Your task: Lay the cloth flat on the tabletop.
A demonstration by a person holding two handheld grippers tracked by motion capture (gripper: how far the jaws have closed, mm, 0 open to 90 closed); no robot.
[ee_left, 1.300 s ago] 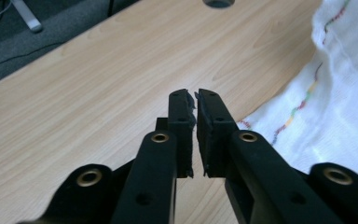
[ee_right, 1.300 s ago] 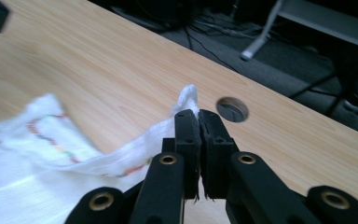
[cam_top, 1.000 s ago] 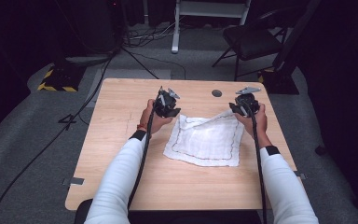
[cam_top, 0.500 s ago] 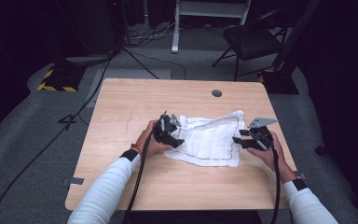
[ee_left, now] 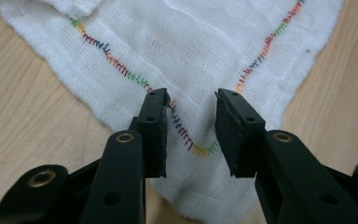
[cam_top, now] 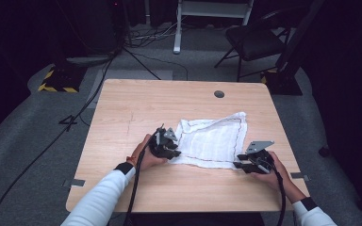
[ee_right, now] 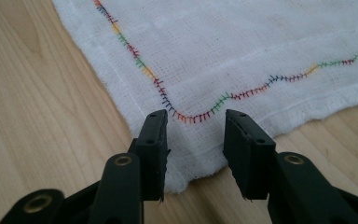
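In the left gripper view the two black jaws of the left gripper (ee_left: 192, 100) are held apart, having just been closing, with a corner of the white woven cloth with multicoloured stitching (ee_left: 191, 42) lying between them, unpinched. In the right gripper view the right gripper (ee_right: 196, 119) is likewise seen with its jaws parted after closing, another corner of the cloth (ee_right: 242, 46) set between them on the wood, not clamped. From the high view, the cloth (cam_top: 214, 139) is spread flat, slightly rumpled, on the near half of the light wooden table (cam_top: 136, 103), the left gripper (cam_top: 174, 153) at its near left corner and the right gripper (cam_top: 238, 164) at its near right corner
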